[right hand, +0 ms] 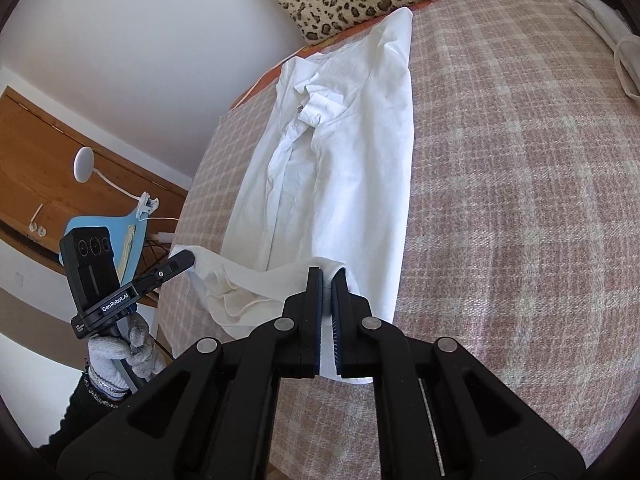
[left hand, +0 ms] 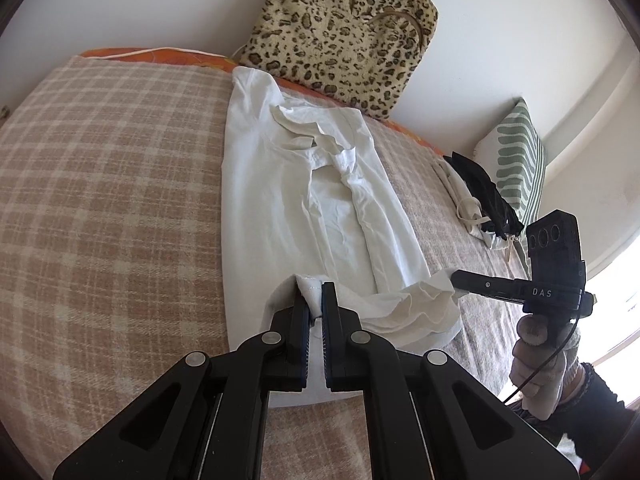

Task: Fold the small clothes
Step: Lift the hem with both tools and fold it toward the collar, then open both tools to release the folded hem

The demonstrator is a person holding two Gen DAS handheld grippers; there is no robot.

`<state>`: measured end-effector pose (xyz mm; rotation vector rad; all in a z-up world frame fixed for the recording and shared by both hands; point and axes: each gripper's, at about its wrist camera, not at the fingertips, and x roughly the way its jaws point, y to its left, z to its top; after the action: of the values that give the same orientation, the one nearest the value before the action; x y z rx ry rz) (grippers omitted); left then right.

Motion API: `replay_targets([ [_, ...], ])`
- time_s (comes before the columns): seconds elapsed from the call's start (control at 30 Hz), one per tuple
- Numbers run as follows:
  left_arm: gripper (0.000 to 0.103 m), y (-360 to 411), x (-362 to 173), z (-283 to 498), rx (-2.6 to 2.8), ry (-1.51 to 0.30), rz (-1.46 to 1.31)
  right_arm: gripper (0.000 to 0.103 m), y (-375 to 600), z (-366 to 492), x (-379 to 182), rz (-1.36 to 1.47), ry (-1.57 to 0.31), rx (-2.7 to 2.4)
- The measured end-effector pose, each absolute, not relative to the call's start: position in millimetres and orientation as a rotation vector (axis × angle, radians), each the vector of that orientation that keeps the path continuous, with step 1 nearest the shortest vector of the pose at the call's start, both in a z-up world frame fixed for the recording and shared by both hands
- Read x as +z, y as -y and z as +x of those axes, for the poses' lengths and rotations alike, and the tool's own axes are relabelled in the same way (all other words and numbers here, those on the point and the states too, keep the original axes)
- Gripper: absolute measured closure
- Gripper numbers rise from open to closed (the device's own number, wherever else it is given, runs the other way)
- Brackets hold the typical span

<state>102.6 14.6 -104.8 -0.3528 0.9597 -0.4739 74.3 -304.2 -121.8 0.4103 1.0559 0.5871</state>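
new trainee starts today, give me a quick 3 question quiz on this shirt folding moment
1. True or false: both grippers are shut on the near hem of the white shirt.
2. What leans on the wall behind the shirt's far end? A) leopard-print cushion B) wooden chair C) mirror
3. Fill in: the shirt lies on a ____ blanket.

Key:
1. True: left gripper and right gripper each pinch a hem corner.
2. A, the leopard-print cushion.
3. Checked; the checked blanket is beige.

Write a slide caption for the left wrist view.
Both grippers, left and right, pinch the white shirt's near hem on the plaid blanket.
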Motion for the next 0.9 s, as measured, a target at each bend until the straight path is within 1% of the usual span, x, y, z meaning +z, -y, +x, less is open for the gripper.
replay_targets([
  [0.47,0.099,-20.0,-128.4,119.4,-0.4,-1.007,-0.378,0.097,306.1,98.4,-142.3,0.453,-1.115,0.514],
  [0.53,0.095,-22.3,-126.3,120.2,-0.383,-1.006,-0.386,0.097,310.9,101.2,-143.0,0.491,-1.123,0.514],
  [0.6,0.087,-26.4,-120.2,119.3,-0.351,-0.988,-0.382,0.097,317.8,100.9,-141.2,0.524,-1.122,0.512],
  [0.63,0.083,-28.9,-116.8,118.9,-0.344,-0.975,-0.383,0.095,321.8,99.0,-137.8,0.532,-1.118,0.515],
  [0.67,0.075,-31.7,-113.3,117.7,-0.339,-0.965,-0.388,0.093,325.1,98.3,-134.2,0.534,-1.103,0.514],
  [0.7,0.07,-34.6,-109.5,116.6,-0.331,-0.955,-0.391,0.089,328.4,96.7,-129.5,0.529,-1.083,0.504],
  [0.73,0.07,-36.6,-105.9,114.9,-0.332,-0.943,-0.392,0.086,331.6,94.6,-124.2,0.517,-1.059,0.492],
  [0.9,0.07,-28.9,-93.4,96.6,-0.396,-0.905,-0.302,0.086,327.8,81.4,-104.9,0.424,-1.009,0.575],
])
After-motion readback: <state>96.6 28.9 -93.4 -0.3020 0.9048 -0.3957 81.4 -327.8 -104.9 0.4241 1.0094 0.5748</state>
